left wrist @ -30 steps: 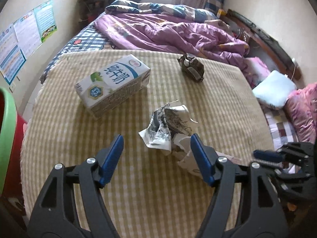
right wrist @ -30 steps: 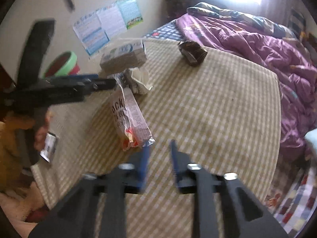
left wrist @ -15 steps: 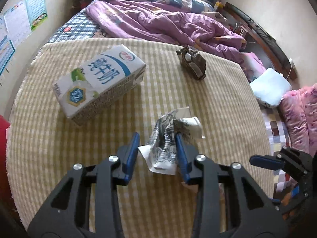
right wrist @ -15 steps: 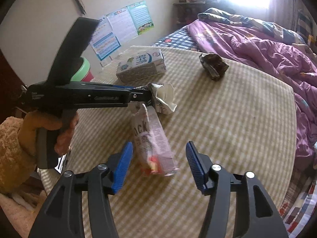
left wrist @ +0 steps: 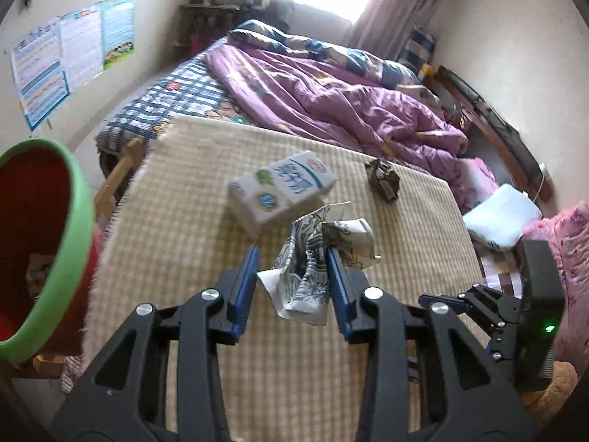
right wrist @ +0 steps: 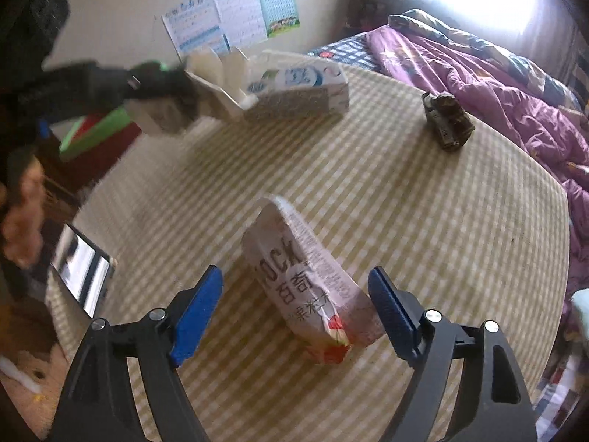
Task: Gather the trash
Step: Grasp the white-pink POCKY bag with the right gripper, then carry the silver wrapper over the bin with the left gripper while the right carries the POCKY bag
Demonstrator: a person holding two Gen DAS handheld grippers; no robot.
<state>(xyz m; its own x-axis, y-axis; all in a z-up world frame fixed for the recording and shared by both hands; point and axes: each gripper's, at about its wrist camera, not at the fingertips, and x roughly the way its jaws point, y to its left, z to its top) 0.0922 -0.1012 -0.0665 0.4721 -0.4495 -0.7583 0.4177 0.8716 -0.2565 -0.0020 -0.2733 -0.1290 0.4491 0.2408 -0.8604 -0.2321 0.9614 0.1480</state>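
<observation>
Trash sits on our tabletop (right wrist: 441, 221). Our left tongs (left wrist: 292, 276) hold the crumpled paper (left wrist: 305, 276) up. Our right tongs (right wrist: 296, 313) are opening around the snack bag (right wrist: 309, 287), not touching it. It looks light and crinkly, so we should pinch its middle.

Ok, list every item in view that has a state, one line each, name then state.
left gripper: shut on the crumpled paper cup, which it holds above the table.
crumpled paper cup: crushed, off the table.
right gripper: jaws opening, astride the snack packet, not touching it.
snack packet: lying flat, crumpled.
milk carton: lying on its side.
dark wrapper: crumpled, on the table.
bin: open.
</observation>
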